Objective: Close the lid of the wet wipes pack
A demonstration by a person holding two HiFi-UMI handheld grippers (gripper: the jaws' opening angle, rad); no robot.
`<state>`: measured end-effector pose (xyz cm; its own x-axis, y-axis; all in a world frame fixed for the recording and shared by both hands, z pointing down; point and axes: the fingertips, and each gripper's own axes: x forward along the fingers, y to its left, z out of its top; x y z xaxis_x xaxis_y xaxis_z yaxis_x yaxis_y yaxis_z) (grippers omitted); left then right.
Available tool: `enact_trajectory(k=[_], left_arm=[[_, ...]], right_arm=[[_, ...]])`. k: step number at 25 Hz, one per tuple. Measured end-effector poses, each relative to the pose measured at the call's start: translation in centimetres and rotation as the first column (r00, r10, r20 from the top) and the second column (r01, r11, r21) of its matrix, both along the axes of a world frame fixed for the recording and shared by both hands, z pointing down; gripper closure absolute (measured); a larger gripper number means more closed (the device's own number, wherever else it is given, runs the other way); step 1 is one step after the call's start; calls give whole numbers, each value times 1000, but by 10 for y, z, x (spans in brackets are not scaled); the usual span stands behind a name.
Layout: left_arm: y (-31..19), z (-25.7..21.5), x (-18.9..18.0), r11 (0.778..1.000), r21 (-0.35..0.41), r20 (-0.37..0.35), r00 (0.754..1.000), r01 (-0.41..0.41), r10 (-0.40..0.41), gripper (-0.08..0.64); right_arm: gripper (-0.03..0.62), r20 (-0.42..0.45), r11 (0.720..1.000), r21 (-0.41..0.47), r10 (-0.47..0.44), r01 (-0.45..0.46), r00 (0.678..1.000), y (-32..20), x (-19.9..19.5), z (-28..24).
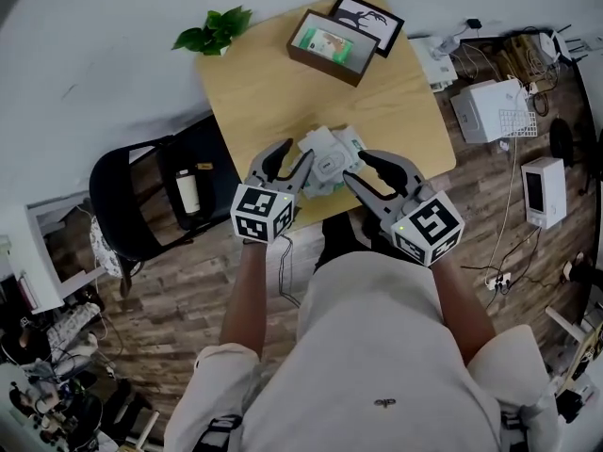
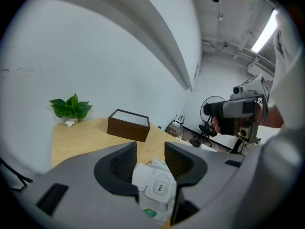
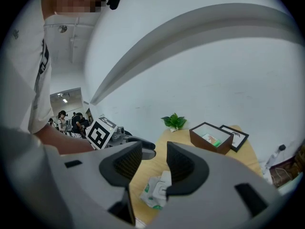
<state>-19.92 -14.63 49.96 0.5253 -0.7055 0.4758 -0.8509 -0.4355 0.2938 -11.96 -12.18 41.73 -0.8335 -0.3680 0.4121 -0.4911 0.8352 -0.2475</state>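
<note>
The wet wipes pack (image 1: pixel 330 155) is white with green print and lies crumpled near the front edge of the wooden table (image 1: pixel 264 92). In the left gripper view its white flip lid (image 2: pixel 161 185), with a tab marked OPEN, lies flat on the pack (image 2: pixel 153 200). My left gripper (image 1: pixel 291 158) is open at the pack's left side; in its own view the pack lies low between the jaws and the pads do not press on it. My right gripper (image 1: pixel 362 169) is open at the pack's right side, and its own view shows the pack (image 3: pixel 156 192) below the jaws (image 3: pixel 155 162).
A brown box (image 1: pixel 326 47) and a black picture frame (image 1: pixel 367 22) stand at the table's far side, with a small green plant (image 1: pixel 215 28) at the far left corner. A black chair (image 1: pixel 141 196) with a bottle stands left of the table. White devices (image 1: pixel 490 111) and cables crowd the floor on the right.
</note>
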Motion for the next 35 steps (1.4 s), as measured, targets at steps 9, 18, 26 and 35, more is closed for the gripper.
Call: enact_trajectory(k=[9,18,26,35], left_arm=[[-14,37,4,994,-68,-3,997,-80,80,382],[-22,83,4,980,-153,-26,992,-126,124,382],[-31,109,3,970,-197,-48,989,-146,139,382],[-37,138,4,942,-276,-87,981,-189,172,382]], right_arm=[[437,-27,999,-45,21,-22,999,-7,3,22],[437,-36,996,-84,35,-38,999,-6,4,38],[437,-53,991,-119,50,-56,997,-4,12,50],[437,-52,988,-139,59,-66,997,3,17,61]])
